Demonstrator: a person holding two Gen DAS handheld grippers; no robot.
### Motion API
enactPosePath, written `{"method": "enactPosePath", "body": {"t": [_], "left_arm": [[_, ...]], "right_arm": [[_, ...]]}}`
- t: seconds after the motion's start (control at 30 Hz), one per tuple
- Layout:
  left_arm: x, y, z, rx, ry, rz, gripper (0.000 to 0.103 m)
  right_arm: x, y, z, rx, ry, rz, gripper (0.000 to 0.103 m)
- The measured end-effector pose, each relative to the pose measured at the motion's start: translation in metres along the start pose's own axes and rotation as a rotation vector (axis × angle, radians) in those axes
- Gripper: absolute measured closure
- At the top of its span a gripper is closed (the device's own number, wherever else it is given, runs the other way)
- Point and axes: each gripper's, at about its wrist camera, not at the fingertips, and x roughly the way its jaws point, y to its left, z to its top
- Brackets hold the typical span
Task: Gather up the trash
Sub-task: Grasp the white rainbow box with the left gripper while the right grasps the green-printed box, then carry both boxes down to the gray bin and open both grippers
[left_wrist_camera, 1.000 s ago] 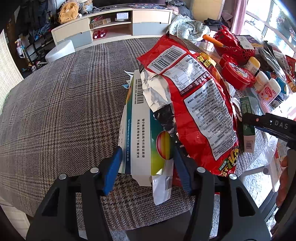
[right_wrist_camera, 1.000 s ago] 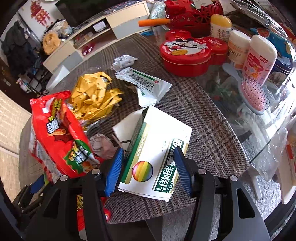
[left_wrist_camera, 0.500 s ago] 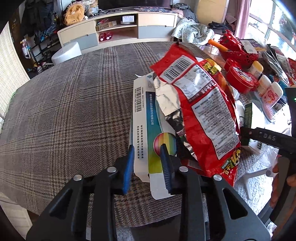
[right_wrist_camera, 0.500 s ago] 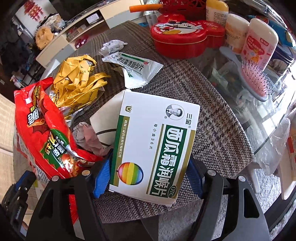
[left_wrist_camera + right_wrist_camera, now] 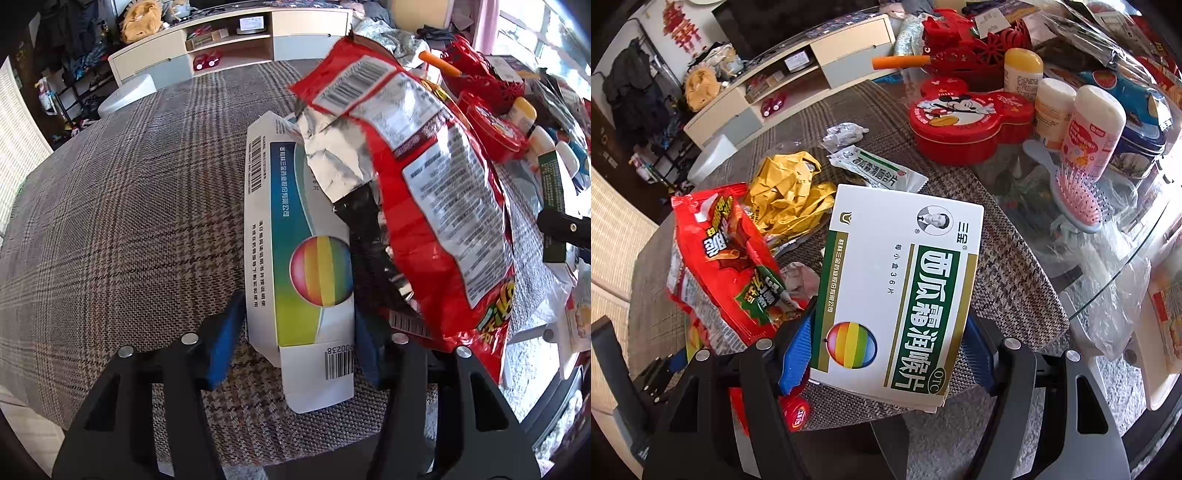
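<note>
The left gripper (image 5: pixel 299 334) straddles the near end of a flattened white carton (image 5: pixel 295 236) that lies on the checked tablecloth (image 5: pixel 122 221). Its jaws have just been opening, with the carton between them. The right blue pad sits against the carton's right edge, while the left pad (image 5: pixel 225 339) stands just clear of the left edge, so the jaws are released, not squeezing. A red snack bag (image 5: pixel 436 192) lies over the carton's far right part, its torn silver lining across the carton's top.

The right gripper (image 5: pixel 886 354) has its jaws clenched on a white and green lozenge box (image 5: pixel 897 291). The blue pads (image 5: pixel 796 350) press its two long sides near the rainbow ball print, and the box tilts up off the cloth. Left of that box lies the red snack bag (image 5: pixel 727 266), with crumpled yellow wrapping (image 5: pixel 786 195) behind it and a white sachet (image 5: pixel 879 170) just beyond the box's far edge. A red tin (image 5: pixel 967 122) stands further back.
</note>
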Motion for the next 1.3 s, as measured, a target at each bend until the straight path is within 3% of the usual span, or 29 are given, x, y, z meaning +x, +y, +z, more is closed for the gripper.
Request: {"method": "enactPosePath", "body": {"t": [0.23, 0.43, 0.63, 0.8, 1.03, 1.2, 1.3], "left_arm": [[-0.018, 0.015, -0.006, -0.014, -0.016, 0.062, 0.056], [-0.072, 0.024, -0.026, -0.023, -0.071, 0.103, 0.057], [-0.138, 0.023, -0.070, -0.083, -0.159, 0.085, 0.057], [-0.169, 0.019, -0.121, -0.127, -0.192, 0.058, 0.056], [-0.177, 0.016, -0.178, -0.169, -0.187, 0.030, 0.055], [-0.165, 0.010, -0.217, -0.187, -0.174, 0.012, 0.055], [-0.139, 0.002, -0.238, -0.183, -0.118, -0.002, 0.055]], "right_arm": [[-0.016, 0.005, 0.000, -0.039, -0.034, -0.009, 0.031], [-0.043, 0.016, -0.016, -0.084, -0.061, 0.017, 0.032], [-0.087, 0.029, -0.059, -0.110, -0.105, 0.082, 0.032], [-0.123, 0.047, -0.101, -0.191, -0.165, 0.045, 0.031], [-0.150, 0.072, -0.156, -0.299, -0.183, 0.017, 0.031], [-0.134, 0.069, -0.193, -0.326, -0.131, 0.063, 0.031], [-0.109, 0.065, -0.211, -0.342, -0.065, 0.080, 0.031]]}}
